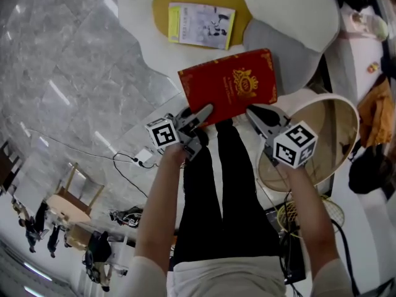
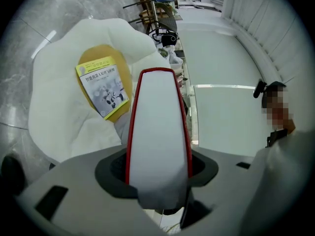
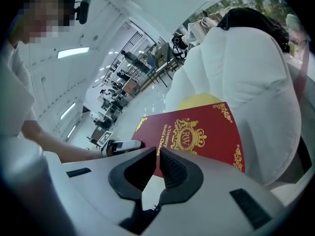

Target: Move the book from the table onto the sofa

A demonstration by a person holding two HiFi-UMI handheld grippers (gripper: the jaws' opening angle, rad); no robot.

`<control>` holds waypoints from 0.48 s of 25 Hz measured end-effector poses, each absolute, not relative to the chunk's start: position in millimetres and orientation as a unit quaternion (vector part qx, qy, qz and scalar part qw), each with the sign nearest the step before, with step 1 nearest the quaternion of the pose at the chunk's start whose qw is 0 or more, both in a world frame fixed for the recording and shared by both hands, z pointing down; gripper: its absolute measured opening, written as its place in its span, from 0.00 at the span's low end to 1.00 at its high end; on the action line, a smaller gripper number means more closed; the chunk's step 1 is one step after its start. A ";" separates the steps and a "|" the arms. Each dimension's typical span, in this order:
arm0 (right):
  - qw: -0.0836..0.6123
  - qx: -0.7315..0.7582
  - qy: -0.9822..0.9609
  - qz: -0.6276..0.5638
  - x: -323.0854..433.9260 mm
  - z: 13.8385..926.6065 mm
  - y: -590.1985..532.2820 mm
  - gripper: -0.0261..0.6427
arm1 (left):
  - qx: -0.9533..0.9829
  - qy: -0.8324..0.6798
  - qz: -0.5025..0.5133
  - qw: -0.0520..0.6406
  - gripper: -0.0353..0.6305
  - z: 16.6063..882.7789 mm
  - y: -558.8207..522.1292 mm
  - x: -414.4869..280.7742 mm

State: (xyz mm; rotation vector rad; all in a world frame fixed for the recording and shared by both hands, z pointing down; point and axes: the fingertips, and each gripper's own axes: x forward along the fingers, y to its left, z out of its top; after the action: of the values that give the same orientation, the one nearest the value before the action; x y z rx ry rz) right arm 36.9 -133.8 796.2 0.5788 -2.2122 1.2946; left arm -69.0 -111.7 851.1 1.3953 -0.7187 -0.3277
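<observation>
A red book [image 1: 229, 85] with a gold crest hangs flat in the air over the white sofa [image 1: 291, 11], held by both grippers. In the head view my left gripper [image 1: 201, 113] clamps its near left corner and my right gripper [image 1: 253, 113] clamps its near edge. The left gripper view shows the book [image 2: 158, 132] edge-on, white pages between red covers, wedged between the jaws of that gripper [image 2: 158, 173]. In the right gripper view the jaws of that gripper [image 3: 157, 155] pinch the edge of the cover [image 3: 197, 136].
A yellow-and-white booklet [image 1: 201, 25] [image 2: 101, 87] lies on the sofa's yellow centre patch [image 1: 162, 5]. A round table [image 1: 354, 119] with a pale rim stands at the right. Black-trousered legs [image 1: 216, 184] are below the book, on grey marble floor [image 1: 62, 73] with cables [image 1: 127, 159].
</observation>
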 end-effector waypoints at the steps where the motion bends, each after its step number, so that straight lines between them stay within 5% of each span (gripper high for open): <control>1: 0.255 0.211 -0.815 0.476 35.5 800.2 -137.8 0.10 | 0.622 -0.327 -0.152 0.695 0.40 855.5 -117.9 -70.7; 12: 0.250 0.198 -0.816 0.482 26.1 828.8 -162.5 0.10 | 0.557 -0.420 -0.213 0.684 0.40 919.1 -172.8 -104.9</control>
State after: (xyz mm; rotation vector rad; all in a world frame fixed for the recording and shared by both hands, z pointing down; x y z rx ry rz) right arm 26.1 -162.5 828.8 0.5404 -2.2210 1.3130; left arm -104.9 -172.8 919.1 1.2476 -0.9409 -0.4778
